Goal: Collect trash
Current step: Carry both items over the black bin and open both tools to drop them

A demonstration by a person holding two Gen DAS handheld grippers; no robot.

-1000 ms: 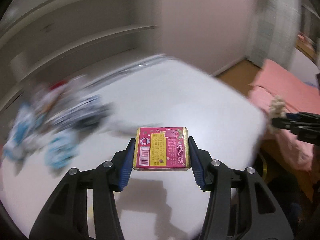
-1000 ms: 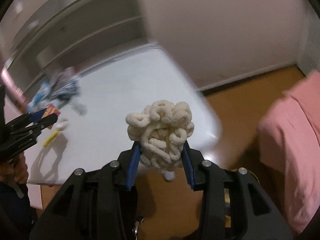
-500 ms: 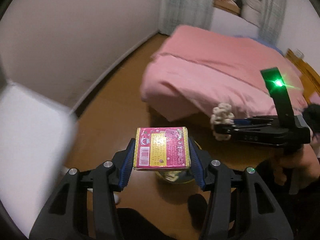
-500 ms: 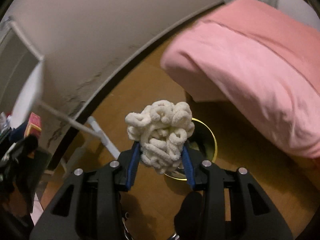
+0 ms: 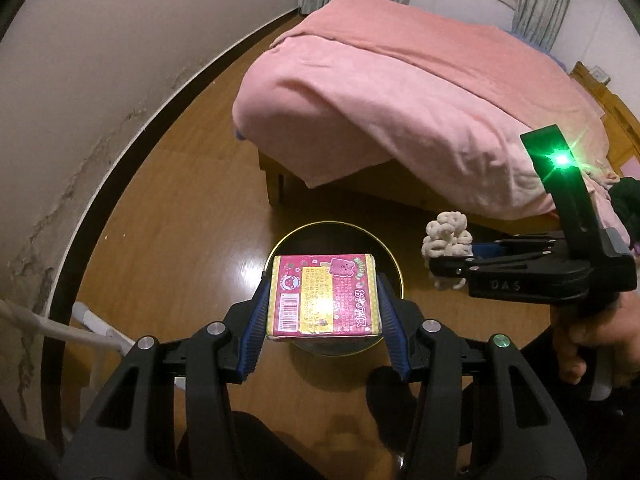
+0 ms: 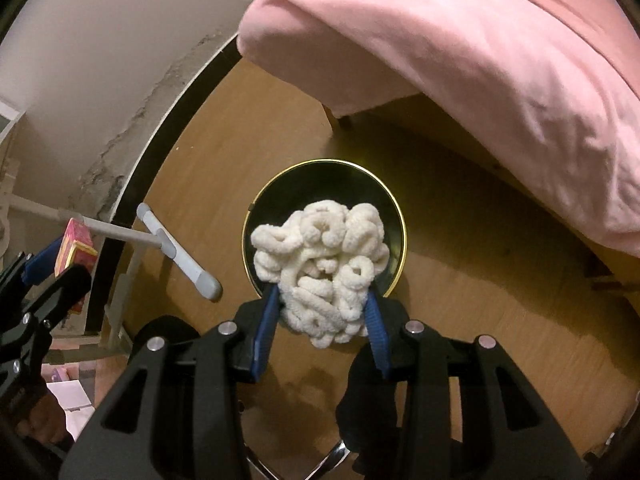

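Observation:
My left gripper is shut on a pink and yellow snack box and holds it right above a round black bin with a gold rim on the wooden floor. My right gripper is shut on a cream-white knobbly wad and holds it over the same bin. In the left wrist view the right gripper with the wad sits just right of the bin. In the right wrist view the left gripper with the box shows at the left edge.
A bed with a pink cover stands close behind the bin, also in the right wrist view. A white wall with a dark skirting runs on the left. A white table leg and foot stand left of the bin.
Both grippers have swung away from the white table and come down toward the floor. They now hang over the black bin, closer to it than half a second ago, each still holding its item.

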